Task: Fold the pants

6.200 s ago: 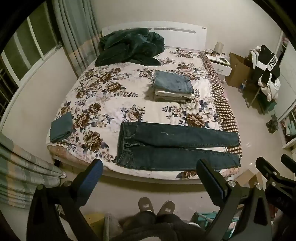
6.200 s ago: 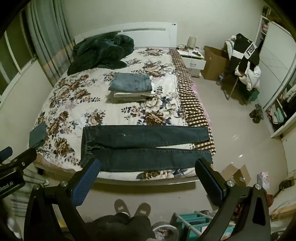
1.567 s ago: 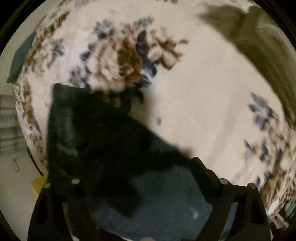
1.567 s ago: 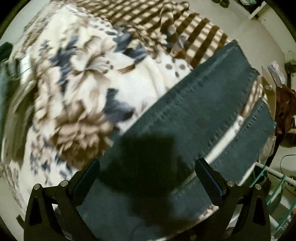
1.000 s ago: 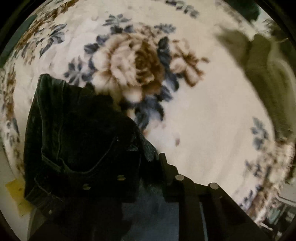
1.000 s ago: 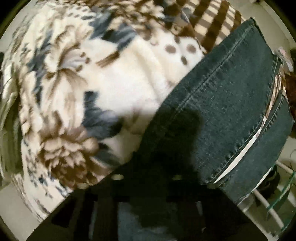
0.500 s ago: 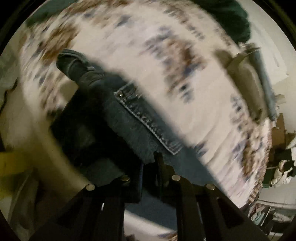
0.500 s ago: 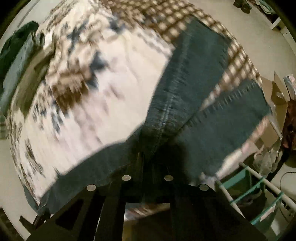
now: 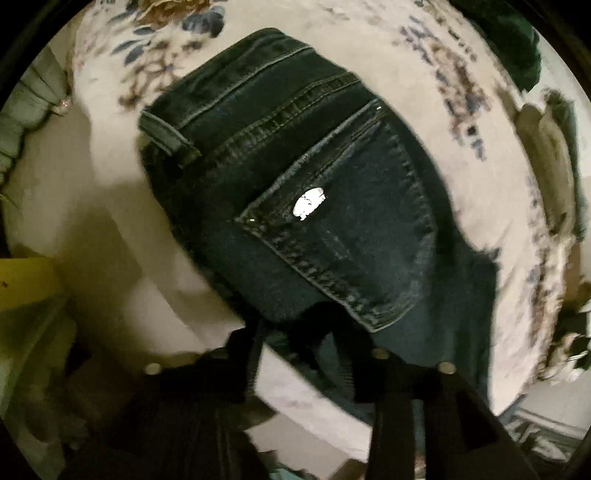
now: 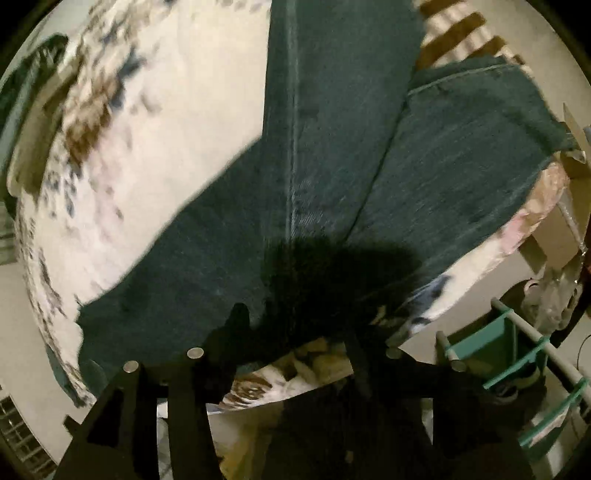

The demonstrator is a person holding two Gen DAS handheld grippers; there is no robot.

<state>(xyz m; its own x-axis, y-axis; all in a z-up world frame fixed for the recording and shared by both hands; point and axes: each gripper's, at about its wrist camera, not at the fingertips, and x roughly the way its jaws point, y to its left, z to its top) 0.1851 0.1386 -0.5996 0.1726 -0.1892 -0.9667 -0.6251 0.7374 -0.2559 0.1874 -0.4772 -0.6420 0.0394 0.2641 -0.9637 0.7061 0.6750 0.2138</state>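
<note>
Dark blue jeans [image 9: 332, 206] lie on the floral bed cover. In the left wrist view I see the seat folded over, back pocket with a white patch facing up. My left gripper [image 9: 299, 325] is shut on the jeans' hip edge at the bed's near side. In the right wrist view the far leg [image 10: 332, 110] is lifted and crosses over the near leg [image 10: 469, 155]. My right gripper [image 10: 295, 325] is shut on that lifted leg; its fingertips are lost in shadow.
The floral bed cover [image 10: 166, 129] spreads beyond the jeans, with a checked blanket [image 10: 458, 33] at the far right. A stack of folded clothes [image 9: 554, 162] and a dark green quilt [image 9: 517, 48] lie farther back. A teal rack [image 10: 517, 354] and cardboard box stand beside the bed.
Both grippers closed on the jeans' far side and pulled it toward the near bed edge. The seat has turned over, pocket now up, and the far leg has swung over the near leg.
</note>
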